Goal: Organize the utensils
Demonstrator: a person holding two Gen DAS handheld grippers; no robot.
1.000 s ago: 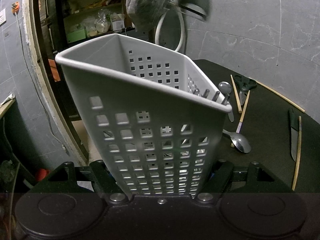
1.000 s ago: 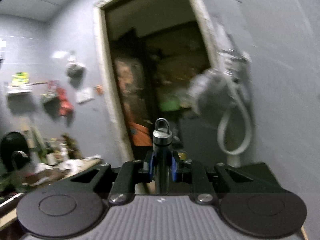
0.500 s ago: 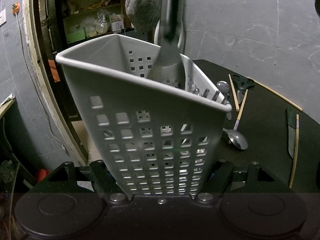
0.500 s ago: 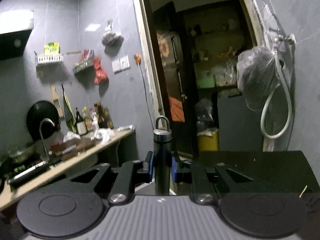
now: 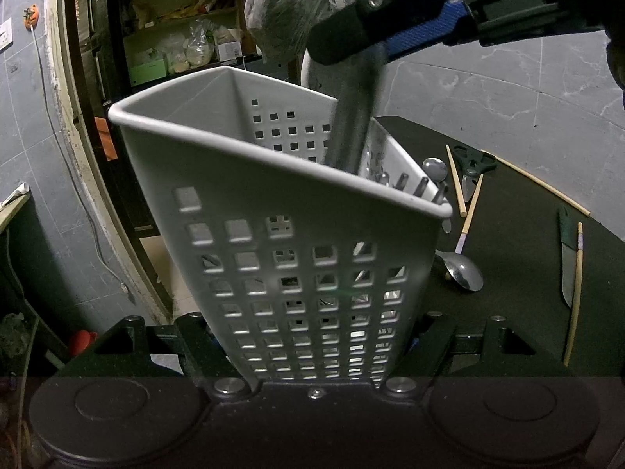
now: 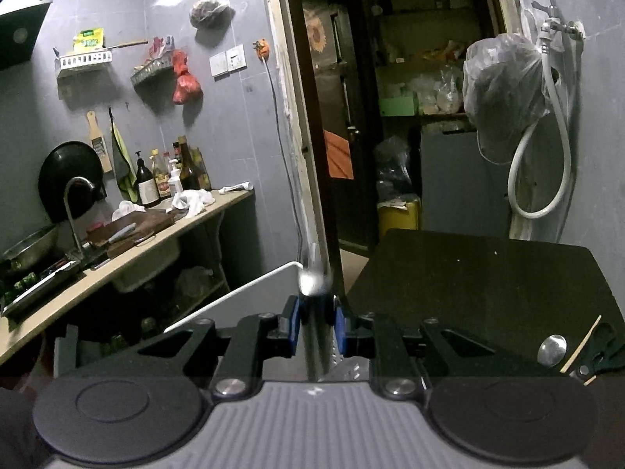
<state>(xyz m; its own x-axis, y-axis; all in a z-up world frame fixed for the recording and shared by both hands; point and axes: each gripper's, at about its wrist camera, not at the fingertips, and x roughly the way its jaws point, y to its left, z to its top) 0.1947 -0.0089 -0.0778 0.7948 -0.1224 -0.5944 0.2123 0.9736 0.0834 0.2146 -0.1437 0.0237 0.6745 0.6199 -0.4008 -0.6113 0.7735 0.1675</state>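
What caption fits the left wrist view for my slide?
Left hand-held gripper holds white basket; right hand-held gripper opens, releasing steel utensil.

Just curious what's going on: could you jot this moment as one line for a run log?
left tongs: shut on white basket | right tongs: opening, metal utensil between them, lower end inside basket | spoon, chopsticks: on table

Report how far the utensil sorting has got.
Done: several metal handles already stand in the white perforated caddy, which the left gripper holds. In hand: the right gripper is opening, dropping a metal utensil into it. Left on the table: a spoon, chopsticks, scissors and a knife.
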